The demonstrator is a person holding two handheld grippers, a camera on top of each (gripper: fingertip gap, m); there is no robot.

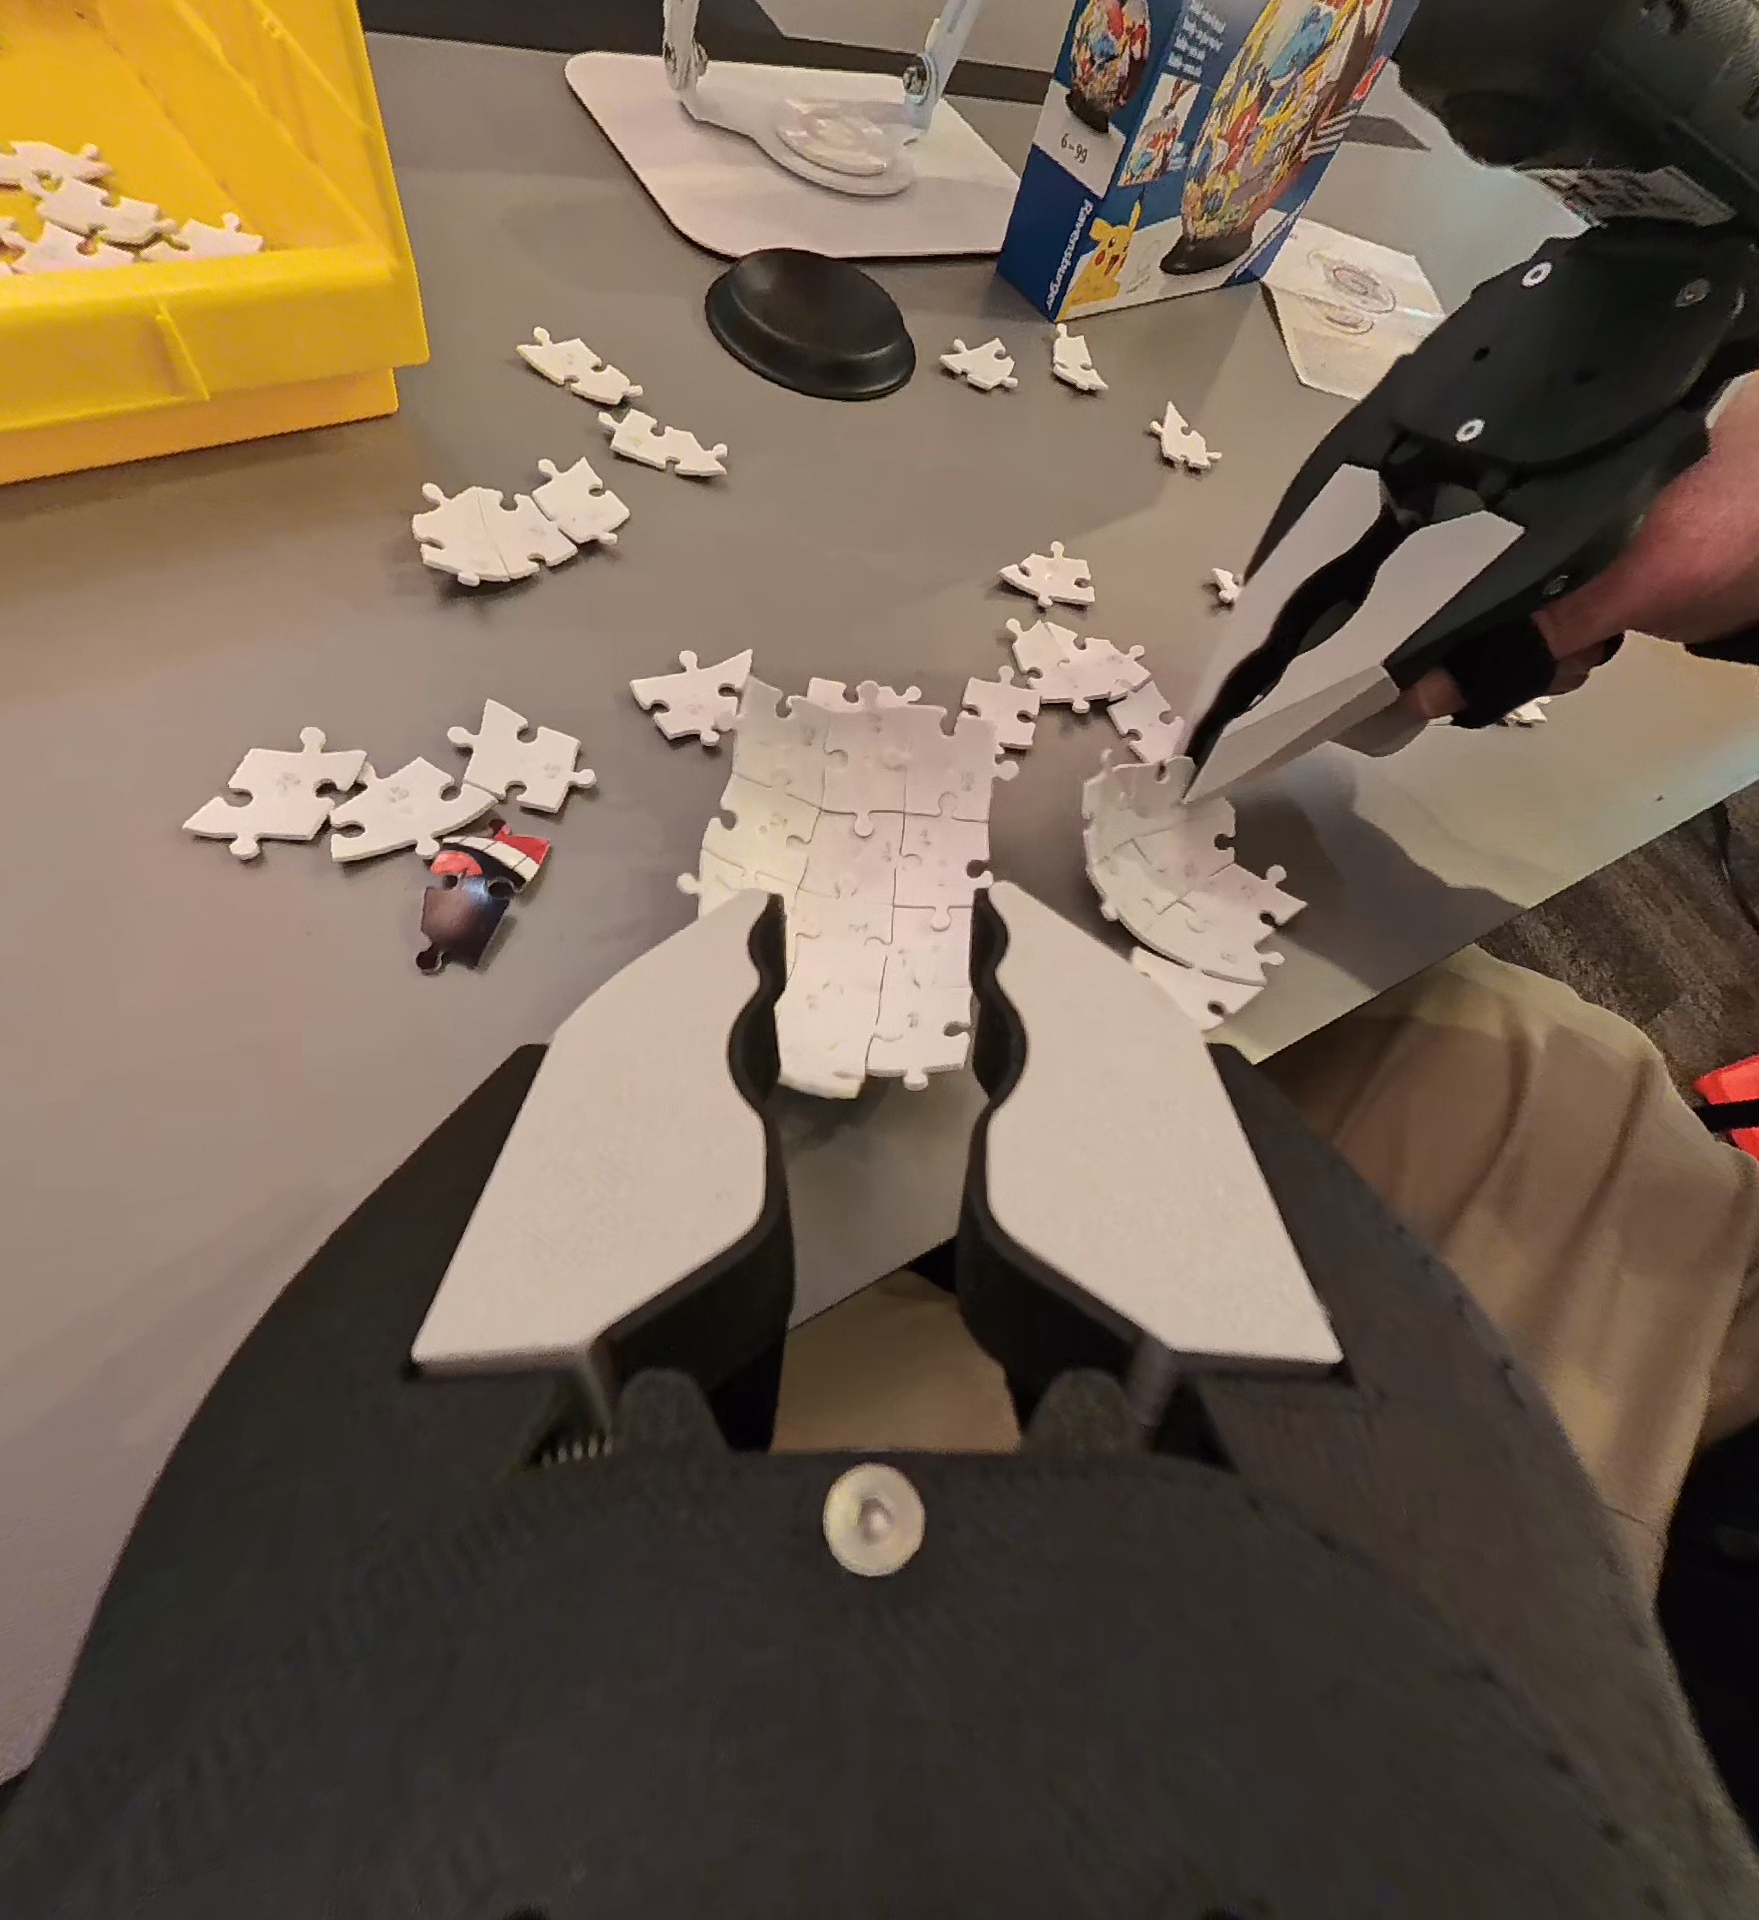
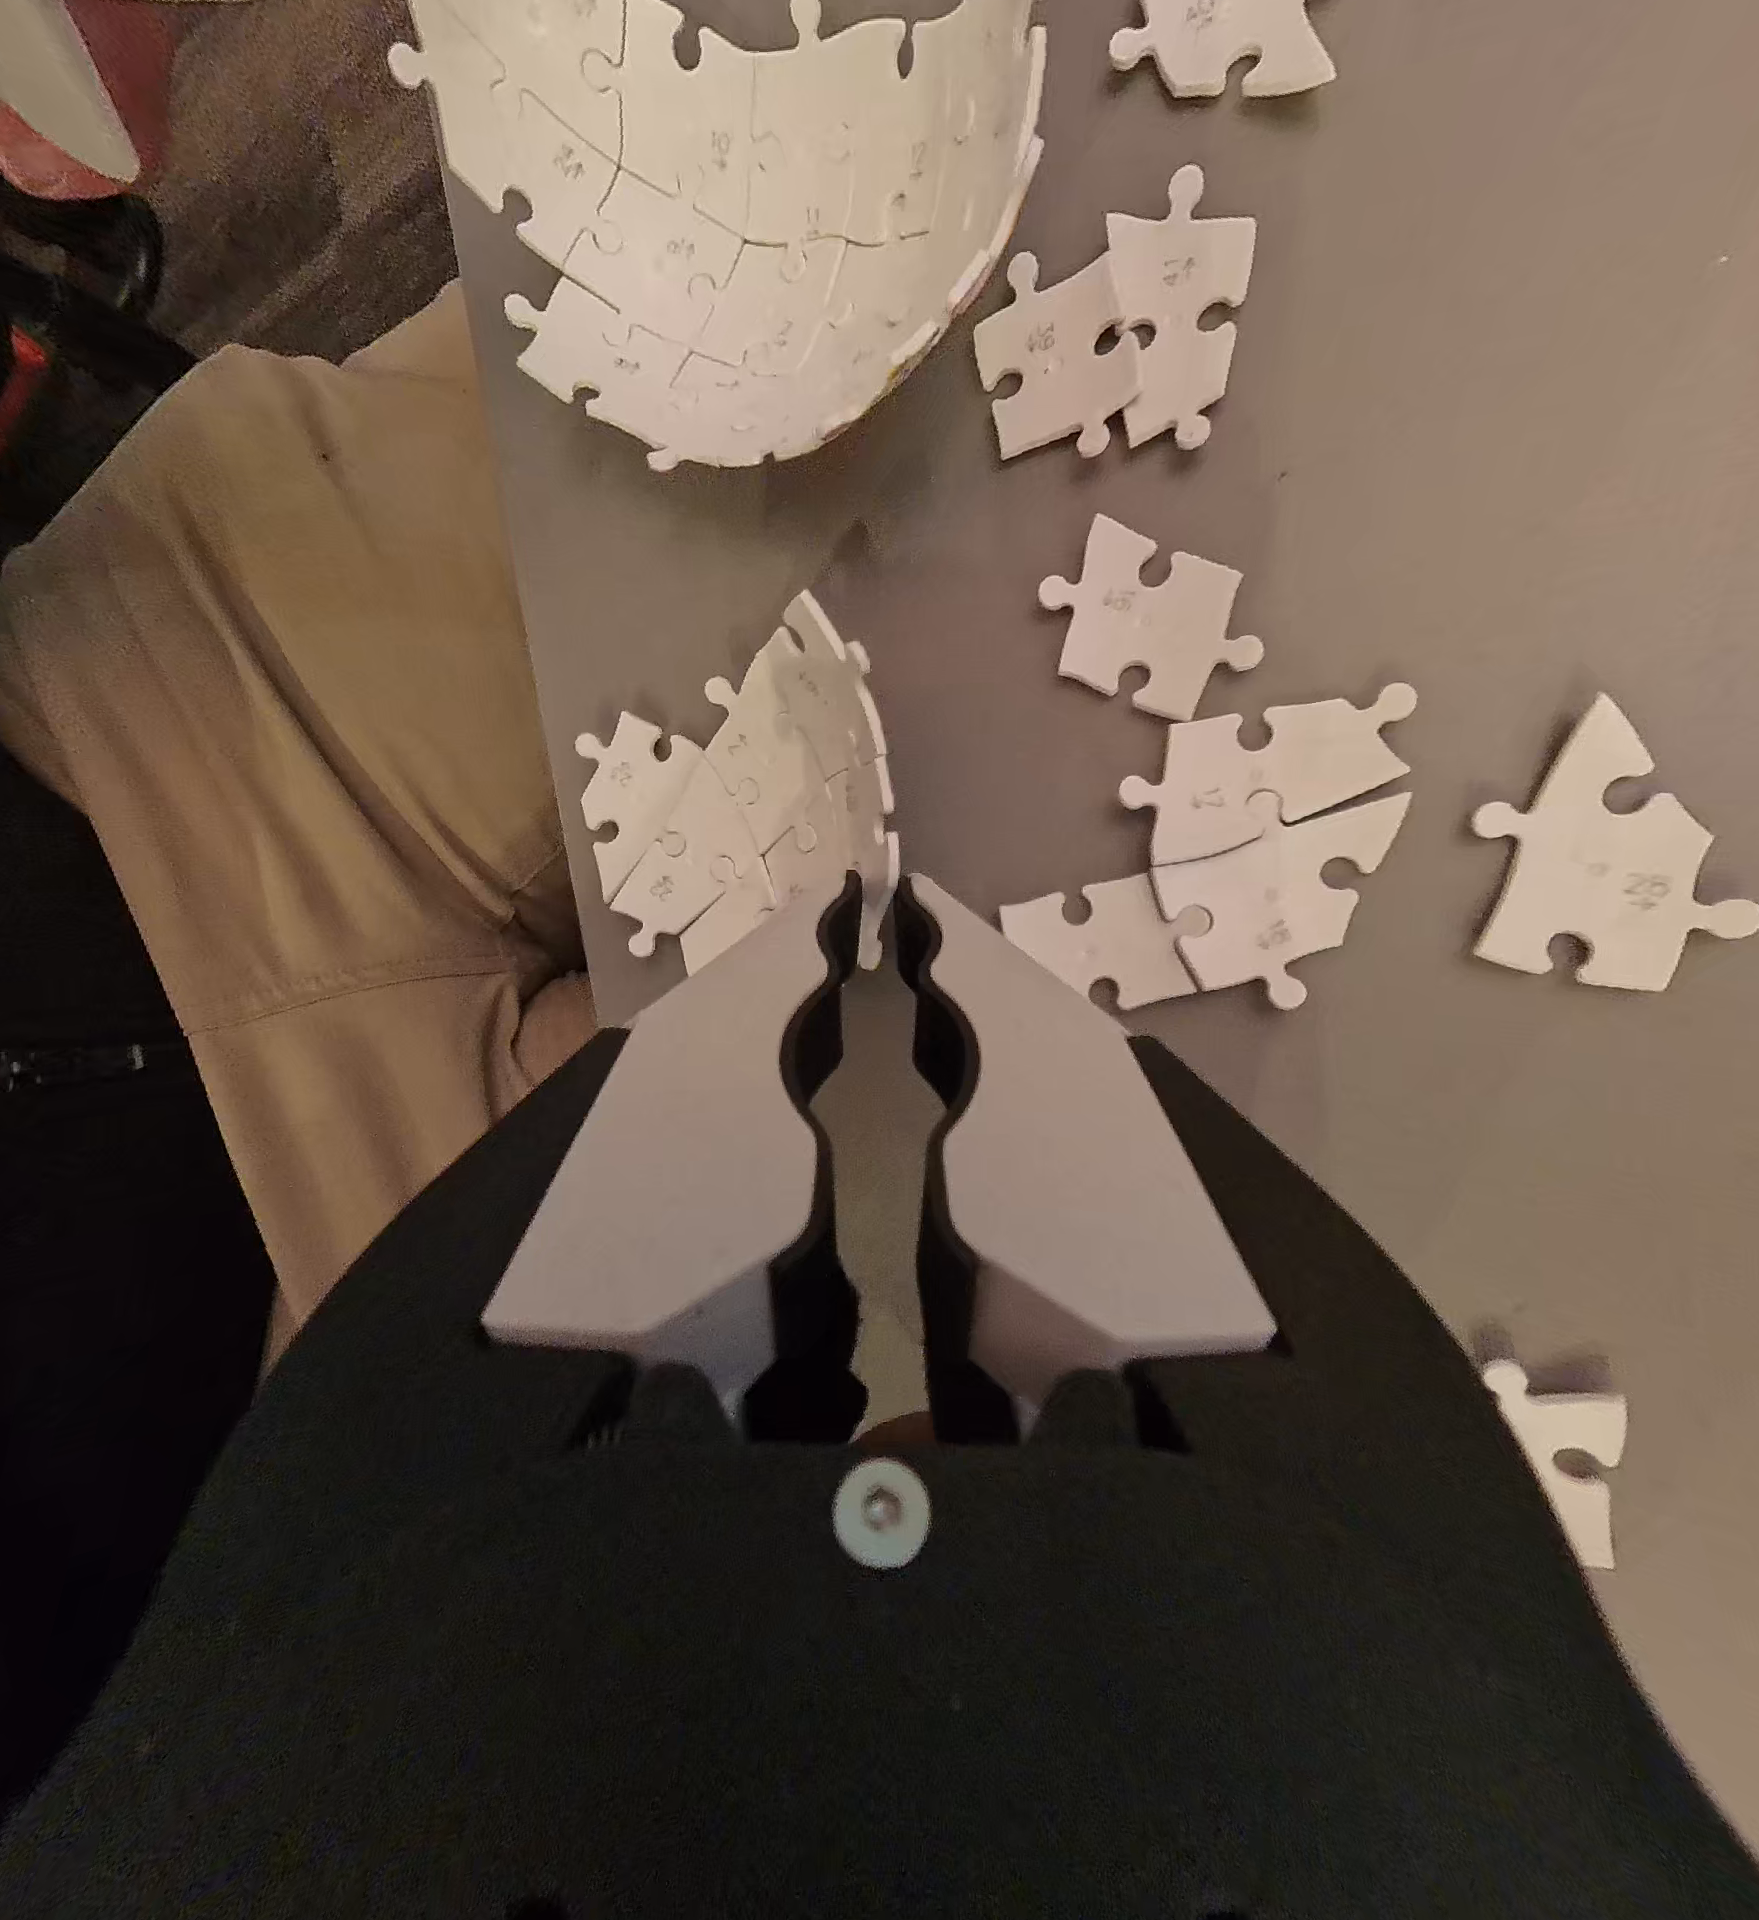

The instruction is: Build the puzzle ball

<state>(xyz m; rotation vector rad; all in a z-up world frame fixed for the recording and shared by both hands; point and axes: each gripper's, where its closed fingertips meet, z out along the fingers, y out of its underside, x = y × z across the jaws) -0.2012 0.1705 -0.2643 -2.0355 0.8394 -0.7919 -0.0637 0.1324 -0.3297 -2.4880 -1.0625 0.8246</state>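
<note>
We see the left gripper [image 1: 875,914] at lower centre of the left wrist view, jaws partly apart and straddling the near end of the big curved puzzle section [image 1: 859,831], white side up on the grey table [image 1: 179,1091]; whether the pads actually press its edges, we cannot tell. The right gripper [image 1: 1192,774] comes in from upper right of that view, held by a hand [image 1: 1685,540], tips nearly together on the rim of the small bowl-shaped section [image 1: 1176,873] that sits right of centre near the table edge. In the right wrist view the same gripper [image 2: 880,904] is at centre, jaws almost closed with a thin white rim between the tips, so it looks pinched on that section [image 2: 750,800]; the big section [image 2: 750,229] is at the top of the frame. Loose white pieces [image 1: 387,790] are scattered left and behind in the left wrist view, and more [image 2: 1259,842] lie right of centre in the right wrist view. One piece with the printed side up [image 1: 480,883] lies left of centre, just beside the white ones. A black oval stand [image 1: 807,322] is at upper centre, the puzzle box [image 1: 1166,156] stands to its right, and a yellow bin [image 1: 158,343] with more pieces fills the upper left. A person's tan trouser leg [image 1: 1477,1195] shows at lower right, past the table edge.
</note>
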